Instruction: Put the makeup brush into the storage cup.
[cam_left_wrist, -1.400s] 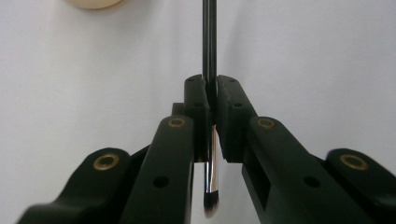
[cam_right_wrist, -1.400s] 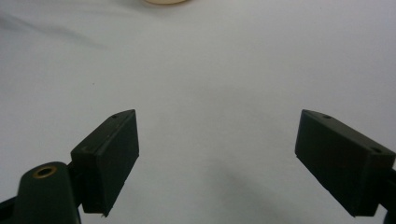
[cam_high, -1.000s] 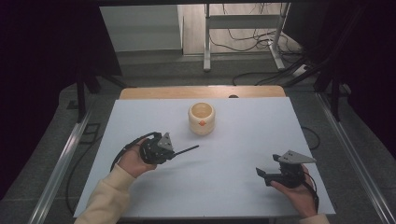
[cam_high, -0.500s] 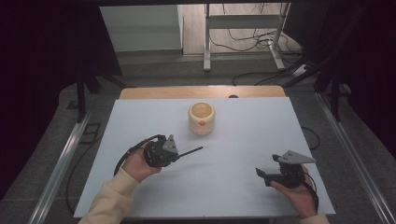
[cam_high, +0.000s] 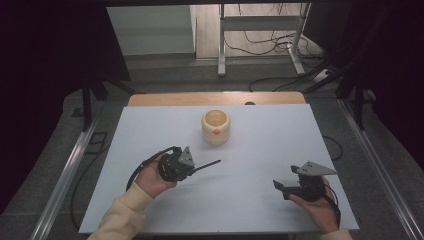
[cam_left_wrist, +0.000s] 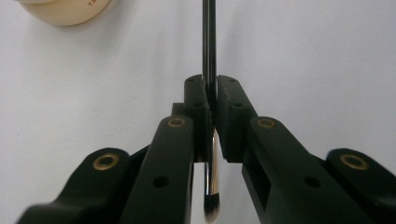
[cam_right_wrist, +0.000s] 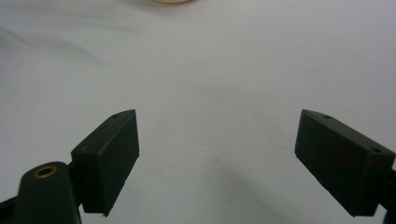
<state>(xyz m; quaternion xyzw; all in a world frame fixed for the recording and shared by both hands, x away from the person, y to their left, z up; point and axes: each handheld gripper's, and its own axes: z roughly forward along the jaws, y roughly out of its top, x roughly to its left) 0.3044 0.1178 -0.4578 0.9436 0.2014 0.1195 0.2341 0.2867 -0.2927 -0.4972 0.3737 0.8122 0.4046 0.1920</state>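
Note:
My left gripper (cam_high: 192, 167) (cam_left_wrist: 211, 86) is shut on a thin black brush (cam_left_wrist: 208, 42). The handle (cam_high: 209, 164) sticks out past the jaws to the right, over the white table (cam_high: 260, 145). The brush's bristle end (cam_left_wrist: 211, 212) hangs behind the pads. A cream round cup (cam_high: 216, 126) with an orange mark stands upright at the middle back of the table, its rim (cam_left_wrist: 65, 11) at the top left of the left gripper view. My right gripper (cam_high: 279, 186) (cam_right_wrist: 219, 144) rests low near the front right, jaws wide open with nothing between them.
Beyond the white top runs a wooden table edge (cam_high: 215, 98). Metal rails (cam_high: 67, 175) flank both sides. Cables (cam_high: 280, 80) and a metal stand (cam_high: 260, 30) sit on the floor behind. A cable (cam_high: 142, 167) trails from the left gripper.
The left hand with the brush has drifted slightly right and toward the front edge. The right gripper has stayed in place.

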